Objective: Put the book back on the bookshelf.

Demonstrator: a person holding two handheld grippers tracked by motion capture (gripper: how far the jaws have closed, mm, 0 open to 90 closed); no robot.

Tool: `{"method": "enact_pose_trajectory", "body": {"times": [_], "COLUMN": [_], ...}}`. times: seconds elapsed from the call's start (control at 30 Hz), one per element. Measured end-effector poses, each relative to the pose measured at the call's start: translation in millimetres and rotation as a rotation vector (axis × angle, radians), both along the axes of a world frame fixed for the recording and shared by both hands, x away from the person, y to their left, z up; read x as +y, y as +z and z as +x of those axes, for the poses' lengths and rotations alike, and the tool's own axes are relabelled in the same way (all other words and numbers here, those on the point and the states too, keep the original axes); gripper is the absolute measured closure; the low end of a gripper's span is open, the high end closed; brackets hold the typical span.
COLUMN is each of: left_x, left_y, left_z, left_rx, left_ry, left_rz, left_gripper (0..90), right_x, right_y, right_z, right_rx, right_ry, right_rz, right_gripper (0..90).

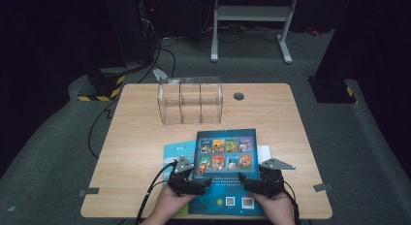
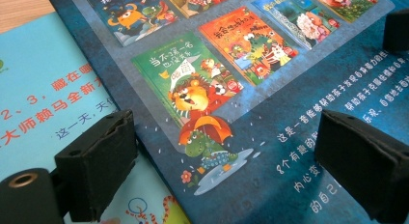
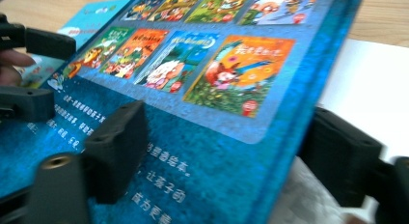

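Dark flooring and cables surround the pale wooden surface (image 1: 145,137), which fills the middle of the high view. Toward its lower centre lies the blue picture book (image 1: 226,174), back cover up, resting partly on a light turquoise book (image 1: 175,150) to its left and a white sheet (image 1: 264,151) peeking out at its right. The blue cover has a paler panel with eight small, brightly coloured cover pictures in two rows, white Chinese text below them, and a QR code and barcode near its bottom edge. A clear plastic divided organizer (image 1: 190,101) stands well apart, above the book toward the frame's upper middle.

The left hand-held gripper (image 1: 199,185) sits at the book's lower left edge; in the left gripper view its jaws stand apart, one over the turquoise book, one over the blue cover, pressing nothing. The right hand-held gripper (image 1: 248,182) is at the lower right edge; in the right gripper view its jaws are apart, straddling the book's raised edge, one above the cover, one beneath, without visibly clamping it.
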State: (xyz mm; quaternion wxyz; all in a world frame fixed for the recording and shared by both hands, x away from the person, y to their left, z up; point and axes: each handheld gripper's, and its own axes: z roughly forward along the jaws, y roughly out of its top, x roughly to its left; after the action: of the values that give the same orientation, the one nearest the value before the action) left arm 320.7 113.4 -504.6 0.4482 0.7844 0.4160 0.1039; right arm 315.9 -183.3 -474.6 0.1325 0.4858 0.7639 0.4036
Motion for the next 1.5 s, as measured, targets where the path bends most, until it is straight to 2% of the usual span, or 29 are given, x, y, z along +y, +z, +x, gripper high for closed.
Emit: {"method": "enact_pose_trajectory", "body": {"times": [0.17,0.37,0.47,0.73,0.9,1.1,1.5], "left_x": [0.5,0.9,1.7,3.8,4.3,5.8,8.3], "left_y": [-0.6,-0.8,-0.9,-1.3,-1.4,-1.7,-2.2], "left_z": [-0.4,-0.4,-0.4,0.1,0.2,0.4,2.3], "left_rx": [-0.002,-0.003,-0.002,0.004,0.004,0.005,0.020], "left_ry": [0.006,0.010,0.014,0.014,0.010,0.012,0.019], "left_rz": [-0.008,-0.010,-0.014,-0.036,-0.038,-0.044,-0.066], "left_gripper": [8.8,9.3,9.7,9.9,10.0,11.9,8.3], "right_x": [-5.1,-6.2,-6.4,-6.0,-8.0,-8.4,-4.5], "right_y": [3.4,4.1,5.2,8.5,7.2,6.8,13.2], "right_z": [-2.3,-4.5,-7.9,-12.2,-11.0,-11.6,-19.4], "right_rx": [-0.007,-0.025,-0.061,-0.096,-0.082,-0.088,-0.137], "right_ry": [-0.020,-0.029,-0.034,-0.037,-0.036,-0.034,-0.012], "right_rz": [0.022,0.027,0.020,0.018,0.034,0.035,0.019], "right_gripper": [35.6,40.0,44.8,47.1,46.9,47.3,50.4]}}
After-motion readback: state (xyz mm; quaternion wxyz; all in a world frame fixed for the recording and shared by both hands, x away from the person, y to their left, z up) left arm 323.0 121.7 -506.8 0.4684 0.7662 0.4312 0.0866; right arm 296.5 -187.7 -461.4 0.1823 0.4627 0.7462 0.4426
